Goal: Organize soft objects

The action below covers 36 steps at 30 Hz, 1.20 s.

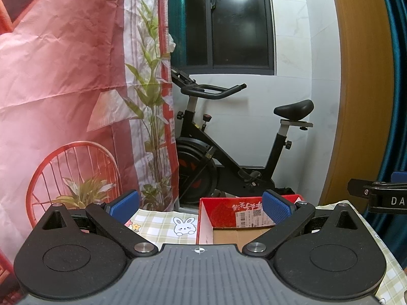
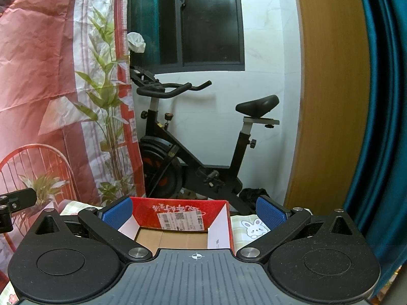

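Observation:
A red cardboard box (image 1: pixel 239 209) with a brown bottom and a shipping label stands open on the checked rabbit-print tablecloth (image 1: pixel 162 225). No soft object shows in either view. My left gripper (image 1: pixel 201 207) is open above the table, its right blue pad in front of the box's red wall. My right gripper (image 2: pixel 194 211) is open too, and the same box (image 2: pixel 183 212) sits between its blue pads, further away. The box looks empty inside. The right gripper's body (image 1: pixel 381 194) pokes in at the right edge of the left wrist view.
A black exercise bike (image 2: pixel 198 152) stands behind the table against a white wall under a dark window. A pink printed backdrop (image 1: pixel 63 89) hangs on the left. A wooden panel (image 2: pixel 328 89) and a teal curtain (image 2: pixel 381 101) stand on the right.

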Tool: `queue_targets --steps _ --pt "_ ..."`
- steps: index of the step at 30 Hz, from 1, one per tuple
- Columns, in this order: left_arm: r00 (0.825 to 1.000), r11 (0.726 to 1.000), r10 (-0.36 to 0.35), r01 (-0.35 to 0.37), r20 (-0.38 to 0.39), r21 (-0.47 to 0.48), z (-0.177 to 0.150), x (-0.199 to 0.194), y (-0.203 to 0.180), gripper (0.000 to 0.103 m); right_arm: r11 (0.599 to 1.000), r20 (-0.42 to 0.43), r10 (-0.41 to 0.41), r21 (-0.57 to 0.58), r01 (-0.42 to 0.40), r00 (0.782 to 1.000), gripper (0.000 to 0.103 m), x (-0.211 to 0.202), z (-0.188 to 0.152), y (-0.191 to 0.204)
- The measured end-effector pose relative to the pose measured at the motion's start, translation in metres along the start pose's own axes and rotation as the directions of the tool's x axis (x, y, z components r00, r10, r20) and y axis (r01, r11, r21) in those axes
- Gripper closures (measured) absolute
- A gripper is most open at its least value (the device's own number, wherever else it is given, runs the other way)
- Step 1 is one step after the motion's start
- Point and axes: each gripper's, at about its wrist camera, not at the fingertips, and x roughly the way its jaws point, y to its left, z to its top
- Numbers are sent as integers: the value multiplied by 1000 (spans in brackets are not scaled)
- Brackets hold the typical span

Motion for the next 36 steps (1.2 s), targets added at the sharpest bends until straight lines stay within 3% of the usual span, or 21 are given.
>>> queue_targets --steps 19,24,31,36 --pt "1000 1000 7 -7 -11 2 2 3 3 0 1000 1 16 7 -16 1000 0 2 -1 -1" --pt "1000 1000 -20 20 -3 12 -4 3 2 0 998 28 61 31 -62 998 0 3 -4 -3" --pt "999 998 -43 43 -7 -36 -22 15 9 0 983 48 145 104 -149 988 0 17 -25 -18" --pt "999 999 -37 36 -12 -18 -38 26 11 0 990 65 121 71 -126 991 0 27 -46 -16"
